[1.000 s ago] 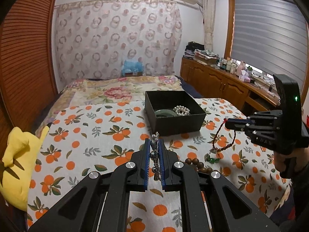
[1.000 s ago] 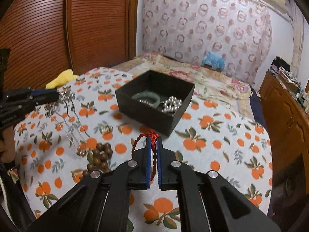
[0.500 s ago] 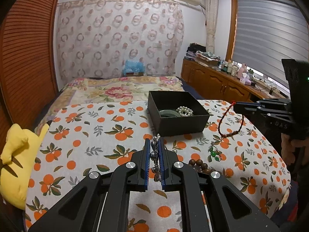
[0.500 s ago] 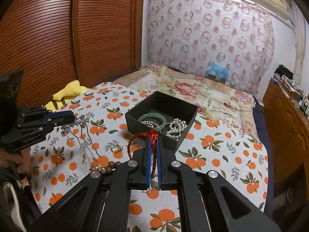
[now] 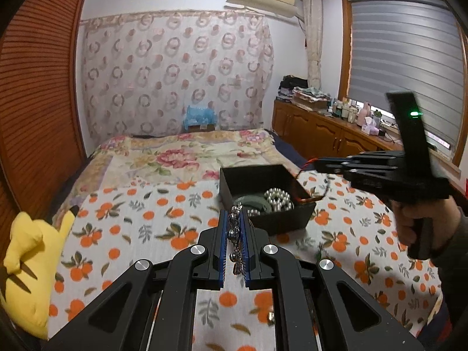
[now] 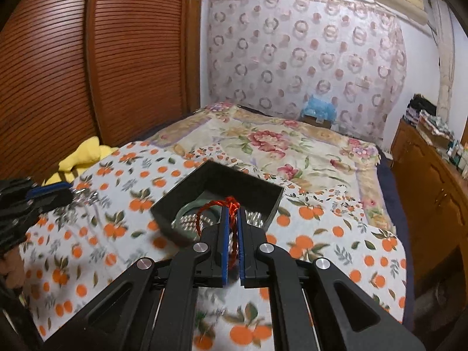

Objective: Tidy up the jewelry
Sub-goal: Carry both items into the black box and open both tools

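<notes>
Left wrist view shows my left gripper (image 5: 234, 234) with its blue pads (image 5: 223, 242) pressed together on a silver chain (image 5: 235, 235), whose shiny links fill the narrow slit between my fingers from tip to base. Just ahead of those fingertips and a little to their right sits the black box (image 5: 280, 222) on the orange-print cloth (image 5: 140, 222), with a pearl strand (image 5: 278, 198) and a green bangle (image 5: 257, 203) lying inside it. Off to the right of my left fingers, my right gripper (image 5: 320, 164) reaches over the box's far right corner, and a red cord bracelet (image 5: 307, 196) hangs from its tip down over the box's right rim. From the right wrist view, my right fingers (image 6: 223, 242) are clamped on that red cord, its knotted end poking up past the tips directly above the box's open interior (image 6: 216, 187). A yellow plush toy (image 5: 32, 269) lies far to the left of my left fingers at the cloth's edge.
</notes>
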Demonstrator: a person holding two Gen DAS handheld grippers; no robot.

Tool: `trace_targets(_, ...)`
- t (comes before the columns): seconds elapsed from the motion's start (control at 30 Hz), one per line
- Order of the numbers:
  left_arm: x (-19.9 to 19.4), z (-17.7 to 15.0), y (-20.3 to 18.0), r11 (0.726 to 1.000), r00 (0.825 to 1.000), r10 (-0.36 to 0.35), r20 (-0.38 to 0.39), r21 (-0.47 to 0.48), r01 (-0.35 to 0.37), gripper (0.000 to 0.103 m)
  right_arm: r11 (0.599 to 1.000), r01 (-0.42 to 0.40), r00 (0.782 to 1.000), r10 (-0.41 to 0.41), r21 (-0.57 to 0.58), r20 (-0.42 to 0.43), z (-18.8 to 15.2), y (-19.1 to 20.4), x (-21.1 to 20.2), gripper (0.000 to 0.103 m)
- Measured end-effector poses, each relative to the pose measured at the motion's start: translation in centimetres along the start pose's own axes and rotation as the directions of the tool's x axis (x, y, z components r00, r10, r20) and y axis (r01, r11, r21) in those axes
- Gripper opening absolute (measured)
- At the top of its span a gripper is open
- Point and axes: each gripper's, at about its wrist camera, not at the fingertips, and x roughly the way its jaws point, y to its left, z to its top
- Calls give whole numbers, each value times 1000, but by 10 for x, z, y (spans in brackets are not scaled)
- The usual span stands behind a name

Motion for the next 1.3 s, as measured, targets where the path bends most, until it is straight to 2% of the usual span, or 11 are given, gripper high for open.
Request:
trace_targets(0.23,18,19,-5,1000,1000,10,16,19,-10,7,998,-61,996,62,17,-57,7,0,41,9)
trace_targets(0.33,26,26,-5,1000,1000,15,15,21,-15,7,998,-59,994,59,3,-95,2,3,53,9)
trace_targets(0.4,33,31,-5,1000,1000,17,12,22,-17,7,998,-62,993,62,1,-102,-2,3,55,13)
trace_targets(0.47,38,35,-6,1000,1000,18,11,23,-18,7,998,-60,993,61,4,-98,-5,1,53,18)
trace_targets(0.87,67,55,-22,998,1000,20,8,53,-21,7,998,-50,996,51,23,-66,-21,-18,24,18)
trace_targets(1.3,118,53,-32,999,997,17,-74,44,-14,7,999,-35,997,38,35,-67,-44,-32,12,18)
